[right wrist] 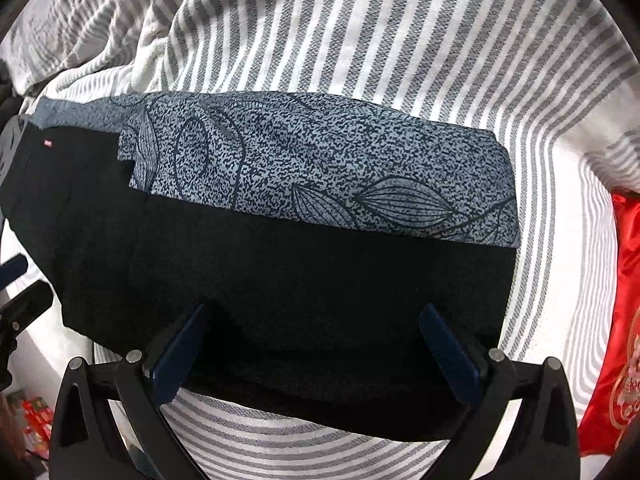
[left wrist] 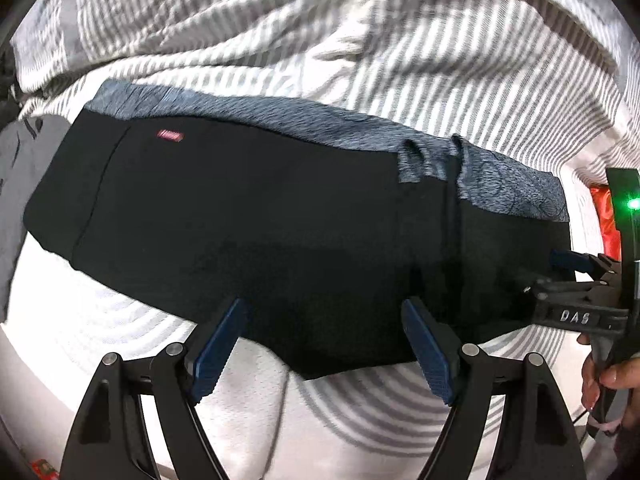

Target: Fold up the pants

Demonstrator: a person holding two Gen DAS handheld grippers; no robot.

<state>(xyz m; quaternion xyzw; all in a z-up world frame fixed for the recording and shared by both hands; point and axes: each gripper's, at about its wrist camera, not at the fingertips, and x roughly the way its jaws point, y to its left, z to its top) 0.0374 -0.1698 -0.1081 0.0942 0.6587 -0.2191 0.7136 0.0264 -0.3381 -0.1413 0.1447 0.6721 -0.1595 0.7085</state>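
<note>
The pants (left wrist: 280, 220) lie folded flat on the striped bedding, black with a blue-grey leaf-print panel (right wrist: 320, 168) along the far side and a small red label (left wrist: 170, 135). My left gripper (left wrist: 324, 336) is open, its blue pads hovering over the near edge of the pants, holding nothing. My right gripper (right wrist: 316, 344) is open over the near edge of the pants (right wrist: 280, 280), empty. The right gripper also shows at the right of the left wrist view (left wrist: 576, 268), beside the end of the pants.
Grey-and-white striped bedding (right wrist: 360, 40) lies rumpled behind the pants. A red satin item (right wrist: 616, 320) lies at the right. A grey garment (left wrist: 16, 184) lies at the left edge. A hand (left wrist: 608, 384) holds the right gripper's handle.
</note>
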